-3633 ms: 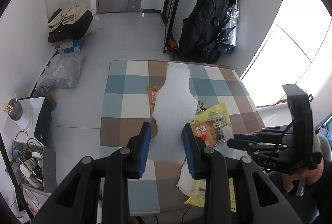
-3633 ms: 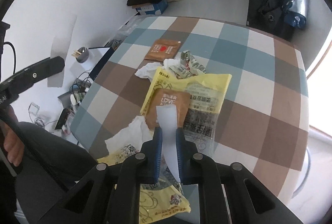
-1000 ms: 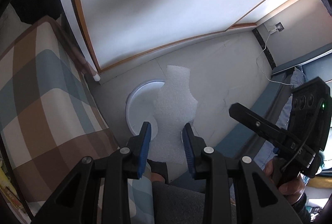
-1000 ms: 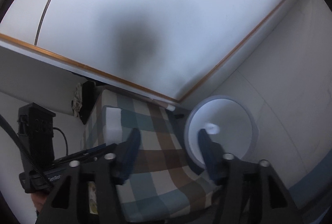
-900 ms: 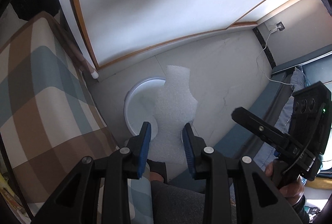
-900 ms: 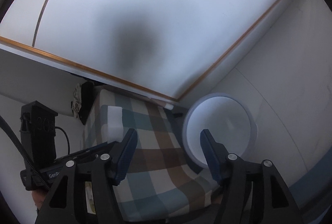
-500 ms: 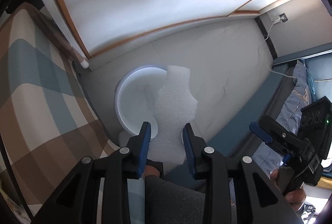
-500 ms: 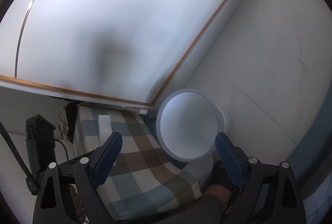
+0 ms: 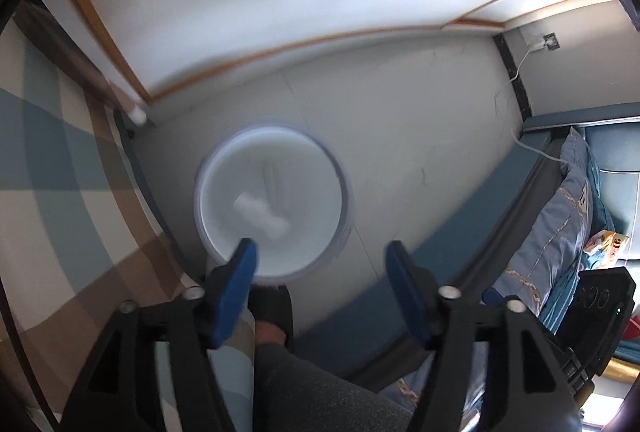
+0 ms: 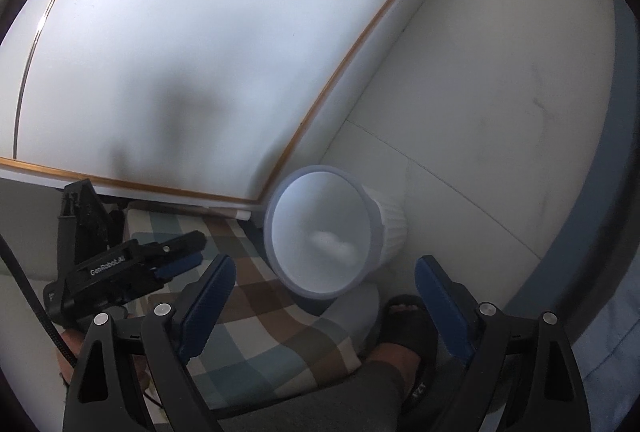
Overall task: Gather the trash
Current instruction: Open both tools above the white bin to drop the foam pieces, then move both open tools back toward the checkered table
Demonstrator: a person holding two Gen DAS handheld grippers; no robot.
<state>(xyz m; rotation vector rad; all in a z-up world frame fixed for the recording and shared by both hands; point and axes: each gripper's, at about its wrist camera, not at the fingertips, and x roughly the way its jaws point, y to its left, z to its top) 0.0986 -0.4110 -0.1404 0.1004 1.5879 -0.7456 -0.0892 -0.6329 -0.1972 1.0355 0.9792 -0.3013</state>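
Note:
A round white trash bin [image 9: 340, 187] stands on the floor beside the checked table. A white foam piece [image 9: 260, 216] lies inside it, blurred; it also shows in the right wrist view [image 10: 334, 246] inside the bin [image 10: 390, 228]. My left gripper [image 9: 322, 284] is open and empty above the bin. My right gripper [image 10: 324, 300] is open and empty, also over the bin. The left gripper shows at the left of the right wrist view [image 10: 176, 256].
The checked tablecloth [image 9: 48, 167] hangs at the left, its corner by the bin [image 10: 280, 316]. The person's knee and sandalled foot [image 10: 404, 316] are below. A blue bed with a pillow [image 9: 568, 199] is at the right. A white wall with wood trim is behind.
My left gripper has opened and the white foam piece has dropped into the bin. My right gripper opened wider after letting its white scrap fall in.

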